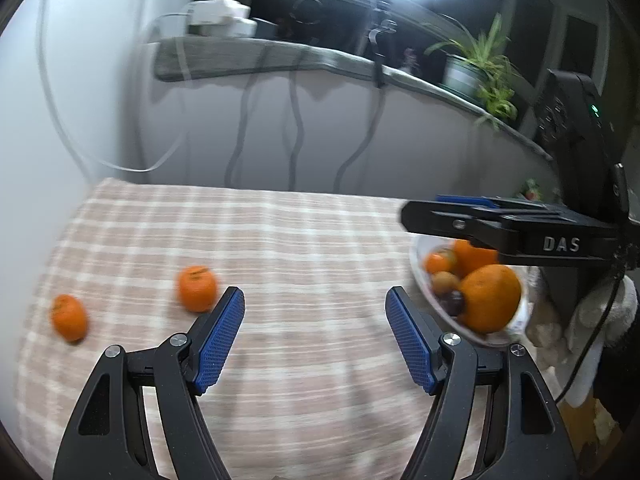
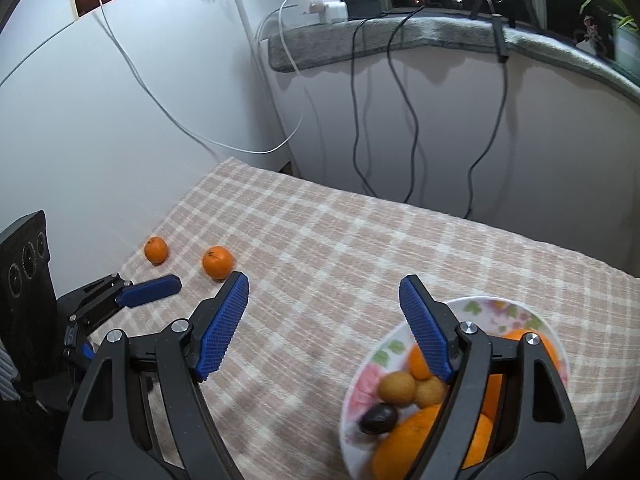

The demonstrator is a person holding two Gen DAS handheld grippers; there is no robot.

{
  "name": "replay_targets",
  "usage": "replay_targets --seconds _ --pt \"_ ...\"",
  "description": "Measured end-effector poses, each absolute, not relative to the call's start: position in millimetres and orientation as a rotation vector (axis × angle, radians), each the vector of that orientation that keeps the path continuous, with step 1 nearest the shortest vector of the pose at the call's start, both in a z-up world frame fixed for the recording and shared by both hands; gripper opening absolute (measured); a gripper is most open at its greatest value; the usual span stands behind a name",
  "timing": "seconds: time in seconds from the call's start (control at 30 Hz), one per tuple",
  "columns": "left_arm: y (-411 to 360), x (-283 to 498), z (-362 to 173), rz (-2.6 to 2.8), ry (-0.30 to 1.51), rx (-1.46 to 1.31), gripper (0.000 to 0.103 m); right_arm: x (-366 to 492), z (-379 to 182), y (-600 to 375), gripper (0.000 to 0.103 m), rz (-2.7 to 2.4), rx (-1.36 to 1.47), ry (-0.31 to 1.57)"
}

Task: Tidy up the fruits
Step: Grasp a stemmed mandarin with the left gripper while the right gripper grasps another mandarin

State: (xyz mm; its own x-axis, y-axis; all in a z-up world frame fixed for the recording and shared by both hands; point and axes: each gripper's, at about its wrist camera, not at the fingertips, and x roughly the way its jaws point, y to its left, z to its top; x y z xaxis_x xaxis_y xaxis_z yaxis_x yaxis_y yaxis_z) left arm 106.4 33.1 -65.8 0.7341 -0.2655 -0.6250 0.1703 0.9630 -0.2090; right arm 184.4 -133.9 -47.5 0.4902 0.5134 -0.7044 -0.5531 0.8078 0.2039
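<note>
A table covered in a pink-and-cream checked cloth fills both wrist views.

From the left wrist camera, the left gripper points down at the cloth with its blue pads spread wide apart and nothing between them. The nearer tangerine lies on the cloth just beyond the left pad's tip, at about ten o'clock from the gripper's gap. The farther tangerine lies well off at nine o'clock, near the cloth's left edge. A floral plate heaped with fruit sits at about two o'clock, just beyond the right pad. This view is blurred.

From the right wrist camera, the right gripper also tilts down toward the table, its jaws standing wide apart and holding nothing. The plate sits at four o'clock, under and beside the right-hand finger, which hides part of it. On it are a large orange, further orange fruit partly hidden, two small tan round fruits and one dark purple fruit. Both tangerines lie at ten o'clock, the nearer one just past the left pad's tip. The left gripper enters at nine o'clock, its tip near the tangerines without touching them.

Cables hang down the wall behind the table from a grey sill.
</note>
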Motion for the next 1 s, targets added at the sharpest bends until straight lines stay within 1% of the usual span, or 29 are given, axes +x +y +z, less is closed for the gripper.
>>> replay_targets --seconds 0.33,0.43,0.5,0.63,0.7,0.77,0.83,0.9,1.0 --pt "101 95 -75 -0.057 0.718 -0.162 0.073 181 -55 -92 0.080 0.713 -0.068 0.844" --pt "120 91 -80 -0.011 0.726 -0.173 0.071 178 -60 -77 0.080 0.739 -0.078 0.849" --pt "131 89 -84 0.016 0.734 -0.179 0.068 176 -64 -68 0.075 0.755 -0.088 0.853" --pt "148 88 -91 0.059 0.746 -0.188 0.062 173 -75 -46 0.070 0.788 -0.129 0.870" --pt "156 88 -94 0.082 0.751 -0.190 0.060 172 -80 -38 0.067 0.805 -0.136 0.883" --pt "162 89 -97 0.095 0.749 -0.186 0.057 172 -85 -30 0.066 0.816 -0.144 0.894" --pt "166 91 -99 0.103 0.755 -0.182 0.055 171 -90 -20 0.064 0.828 -0.157 0.905" --pt "169 93 -101 0.109 0.758 -0.179 0.054 171 -93 -12 0.060 0.838 -0.164 0.913" --pt "173 97 -103 0.117 0.760 -0.181 0.050 171 -97 -1 0.060 0.853 -0.179 0.922"
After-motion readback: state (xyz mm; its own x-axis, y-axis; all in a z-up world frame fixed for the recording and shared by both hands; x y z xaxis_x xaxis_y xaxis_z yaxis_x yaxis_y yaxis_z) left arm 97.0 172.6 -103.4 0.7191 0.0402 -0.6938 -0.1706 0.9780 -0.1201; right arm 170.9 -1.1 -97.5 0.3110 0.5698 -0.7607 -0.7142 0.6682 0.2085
